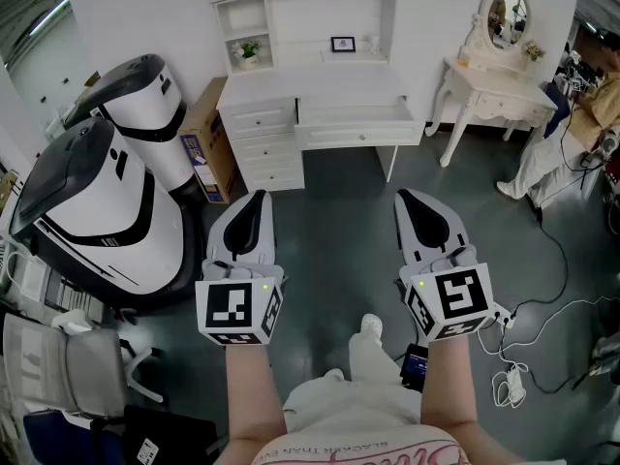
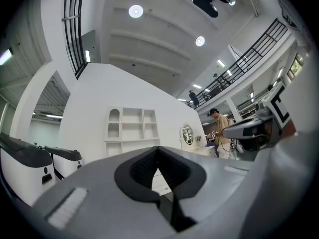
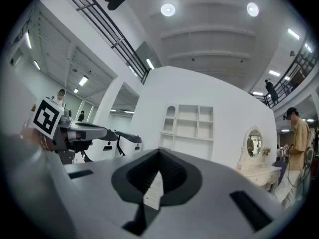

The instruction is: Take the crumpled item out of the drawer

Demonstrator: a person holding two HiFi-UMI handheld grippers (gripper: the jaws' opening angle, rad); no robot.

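Observation:
A white desk (image 1: 320, 90) with shelves stands against the far wall. Its wide middle drawer (image 1: 356, 122) is pulled out. From here the inside looks plain white and I make out no crumpled item. My left gripper (image 1: 256, 198) and right gripper (image 1: 406, 198) are held side by side over the grey floor, well short of the desk and pointing at it. Both are shut with nothing between the jaws. The left gripper view shows the left gripper (image 2: 158, 151) with its jaws meeting at the tip. In the right gripper view, the right gripper (image 3: 159, 154) does the same, and the desk is far off.
Two large white-and-black machines (image 1: 116, 192) stand at the left, with a cardboard box (image 1: 207, 149) beside the desk. A white vanity table with a mirror (image 1: 499, 77) is at the right, near a person (image 1: 586, 114). Cables (image 1: 542, 329) lie on the floor at the right, and a chair (image 1: 82, 366) is at the lower left.

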